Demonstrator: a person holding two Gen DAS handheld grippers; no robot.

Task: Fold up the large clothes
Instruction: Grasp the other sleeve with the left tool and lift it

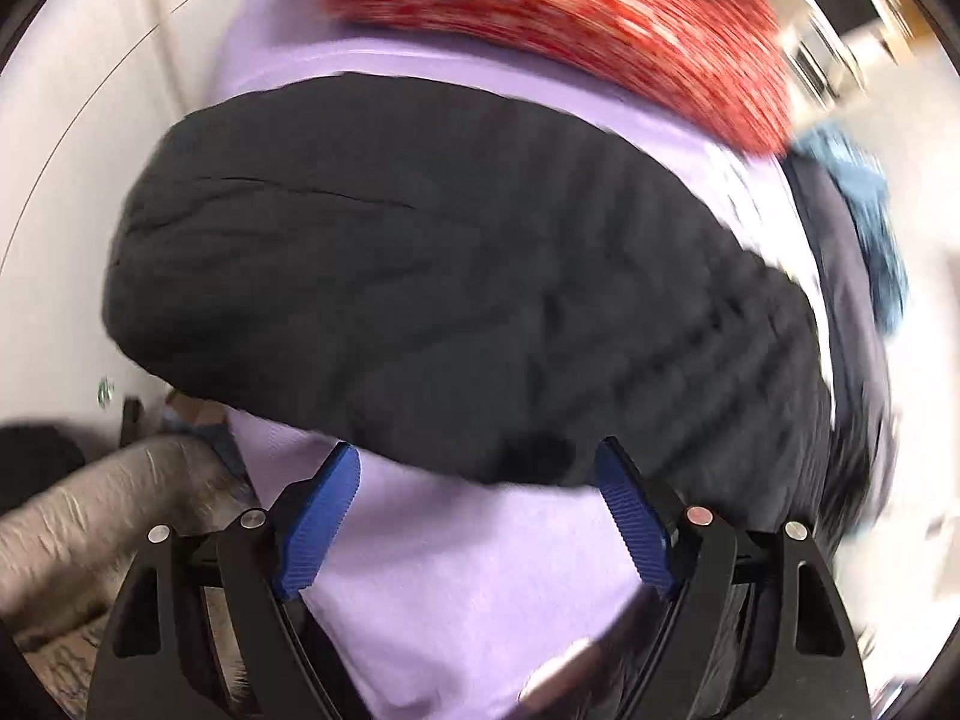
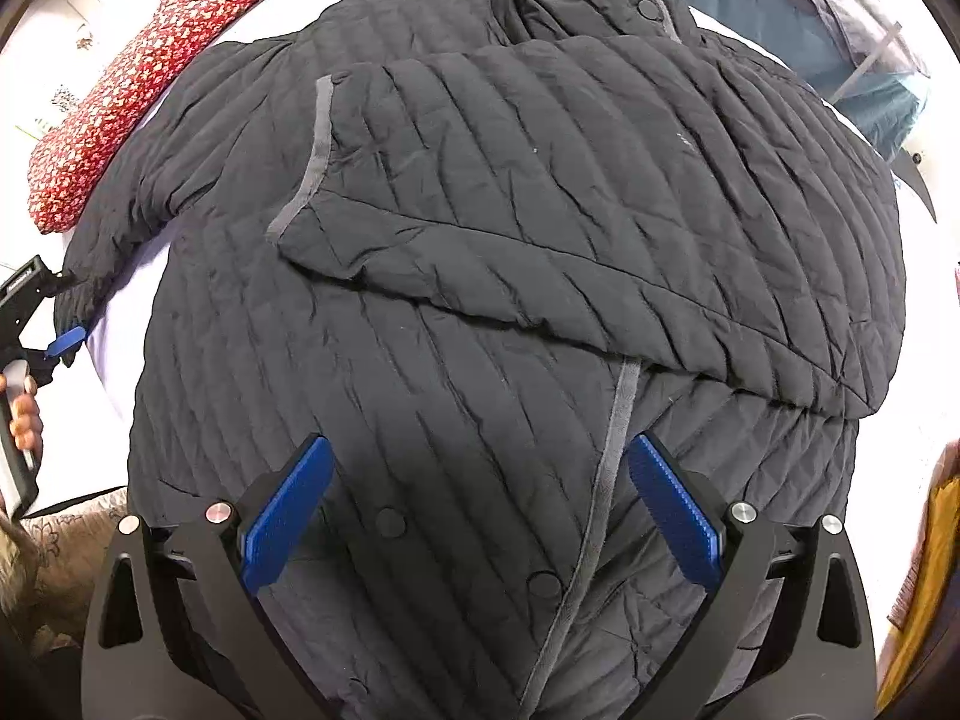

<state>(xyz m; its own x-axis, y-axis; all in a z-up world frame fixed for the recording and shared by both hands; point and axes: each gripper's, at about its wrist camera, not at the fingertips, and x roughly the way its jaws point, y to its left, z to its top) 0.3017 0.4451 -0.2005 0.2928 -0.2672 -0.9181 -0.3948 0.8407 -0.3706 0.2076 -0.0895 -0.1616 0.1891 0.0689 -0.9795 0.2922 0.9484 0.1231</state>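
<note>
Clearly the left gripper [image 1: 477,501], jaws apart and empty, hangs just short of the black jacket's [image 2: 480,300] unfolded sleeve [image 1: 420,276] ahead, and may pinch the lilac sheet [image 1: 468,570] beneath; the right gripper [image 2: 477,507] hovers open above its front.

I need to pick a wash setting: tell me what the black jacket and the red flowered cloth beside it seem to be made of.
Jacket: looks like thin synthetic shell, nylon or polyester, matte with a faint sheen; stitched quilted channels, fine crinkles, grey edge binding and snap buttons suggest light padding inside.
Red cloth: seems a woven printed cotton, matte, with a small pale flower pattern; the fibre cannot be confirmed by sight.
</note>
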